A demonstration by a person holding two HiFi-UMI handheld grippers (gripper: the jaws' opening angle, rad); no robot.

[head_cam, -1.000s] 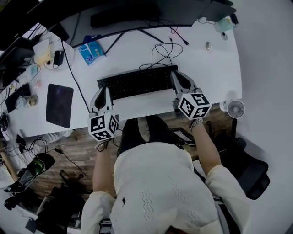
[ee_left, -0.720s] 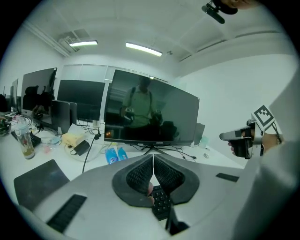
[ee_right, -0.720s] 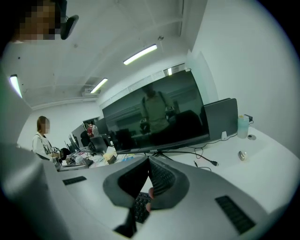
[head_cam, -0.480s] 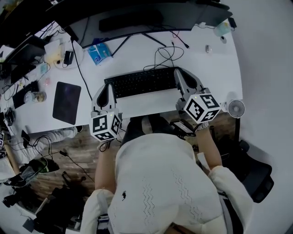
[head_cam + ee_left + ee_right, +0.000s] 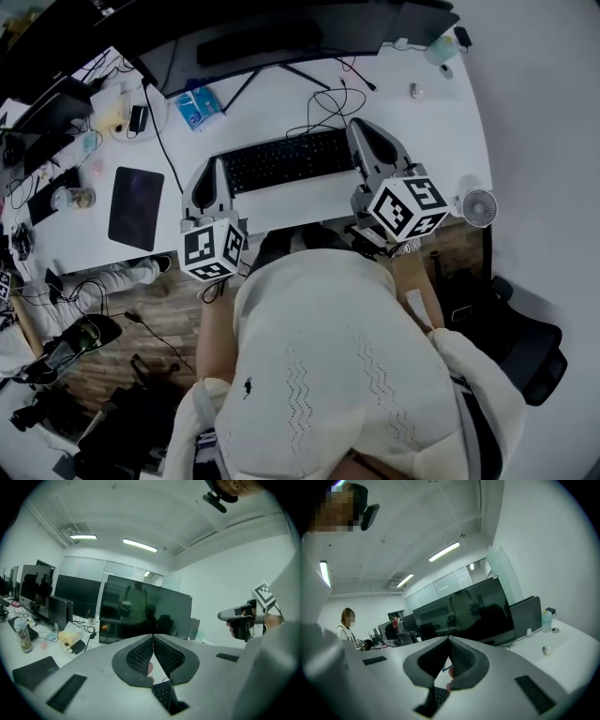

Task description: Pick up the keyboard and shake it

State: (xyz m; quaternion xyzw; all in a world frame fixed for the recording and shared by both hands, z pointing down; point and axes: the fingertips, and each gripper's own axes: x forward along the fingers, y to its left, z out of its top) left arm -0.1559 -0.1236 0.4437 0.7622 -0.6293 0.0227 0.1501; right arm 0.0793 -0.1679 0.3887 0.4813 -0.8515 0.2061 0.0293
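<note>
The left gripper [image 5: 217, 169] and right gripper [image 5: 362, 141] clamp shut on opposite ends of the black keyboard [image 5: 281, 161], holding it over the white desk [image 5: 441, 122], on the near side of the monitor [image 5: 281, 28].

**Head view:** camera on the person's head, looking steeply down past the shoulders onto the white bench [image 5: 441, 112]. The left hand-held gripper [image 5: 217, 165] is at picture left and the right hand-held gripper [image 5: 358, 127] at picture right, both near the lens.

**Left gripper view:** wide-angle camera riding on that gripper, looking along its closed jaws, roughly level, toward the dark monitor [image 5: 140, 609]. The right hand-held gripper appears at the right edge.

**Right gripper view:** same mounting, facing the same monitor from the other end of the keyboard [image 5: 281, 161].

All three views share monitor, bench and keyboard. In both gripper views what seems to be a strip of keys shows low between the jaws.
</note>
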